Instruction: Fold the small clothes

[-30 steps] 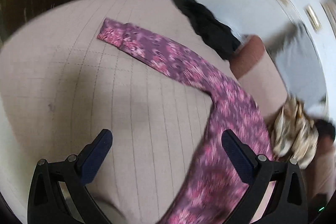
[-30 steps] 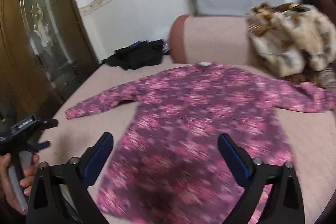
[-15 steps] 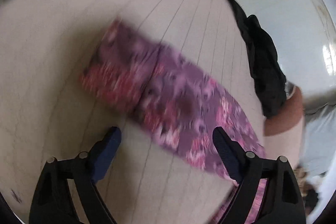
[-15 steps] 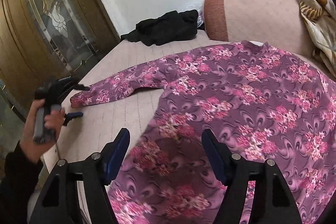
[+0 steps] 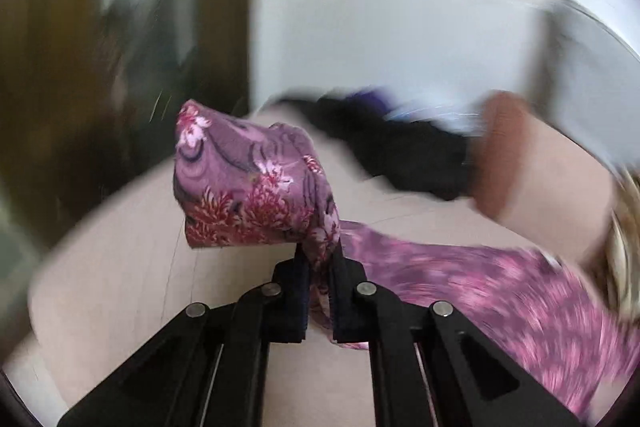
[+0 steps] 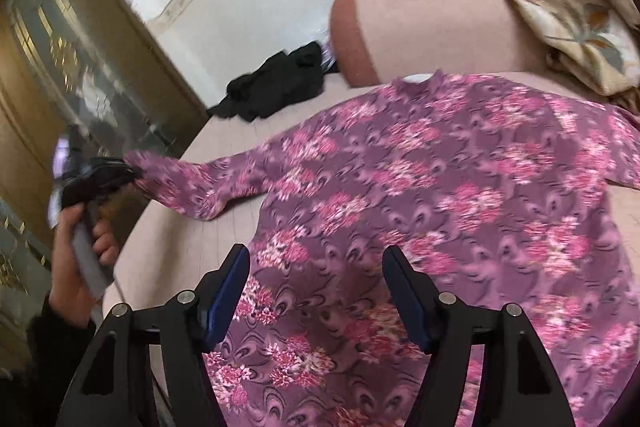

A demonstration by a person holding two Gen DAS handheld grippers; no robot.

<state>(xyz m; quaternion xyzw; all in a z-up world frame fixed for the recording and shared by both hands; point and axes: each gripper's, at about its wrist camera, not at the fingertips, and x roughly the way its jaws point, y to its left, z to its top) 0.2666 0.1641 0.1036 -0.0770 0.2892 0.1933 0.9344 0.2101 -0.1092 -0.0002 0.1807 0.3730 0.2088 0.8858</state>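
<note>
Left wrist view: left tool clamped on floral top's sleeve; right tool apart above it.

The left tool has black plastic linkage arms joined by round silver pivot screws, ending in dark navy ribbed pads. The right tool is built the same, its blue pads set inside black fingers. The left hand wraps a grey handle below a black, fuzzy sleeve.
</note>
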